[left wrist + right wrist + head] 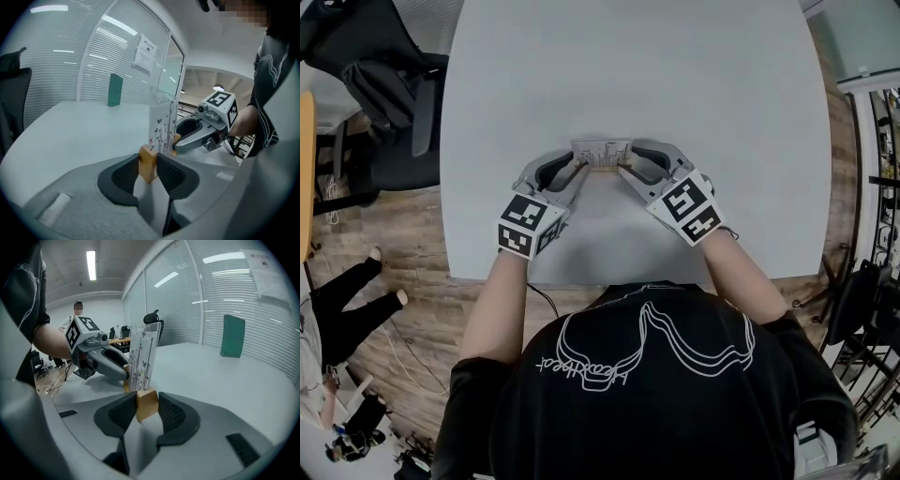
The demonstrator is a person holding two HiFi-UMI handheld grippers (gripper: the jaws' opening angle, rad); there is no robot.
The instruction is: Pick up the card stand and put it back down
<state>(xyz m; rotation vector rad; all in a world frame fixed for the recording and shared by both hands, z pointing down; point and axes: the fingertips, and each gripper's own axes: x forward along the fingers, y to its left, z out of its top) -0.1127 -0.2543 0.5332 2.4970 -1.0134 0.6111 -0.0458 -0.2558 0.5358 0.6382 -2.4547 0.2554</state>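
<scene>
When seen from the head view, looks like just a thin strip: card stand (600, 154) over the white table (628, 56), between left gripper (579, 167) and right gripper (624, 169). Closer up in each gripper view: jaws squeezed tight on a wooden end block (147, 164), tall clear card (143, 357) standing upright.

1. The left gripper (579, 167) is angled forward and inward, and its jaws are clamped on the wooden left end of the card stand (600, 155).
2. The right gripper (624, 167) mirrors it, angled inward from the other side, with its jaws clamped on the stand's right end.
3. The left marker cube (525, 225) and the right marker cube (686, 206) sit at the rear of each gripper, nearest the body.
4. The left forearm (502, 300) and the right forearm (741, 272) are bare and reach forward, converging so that the jaw tips face each other.
</scene>
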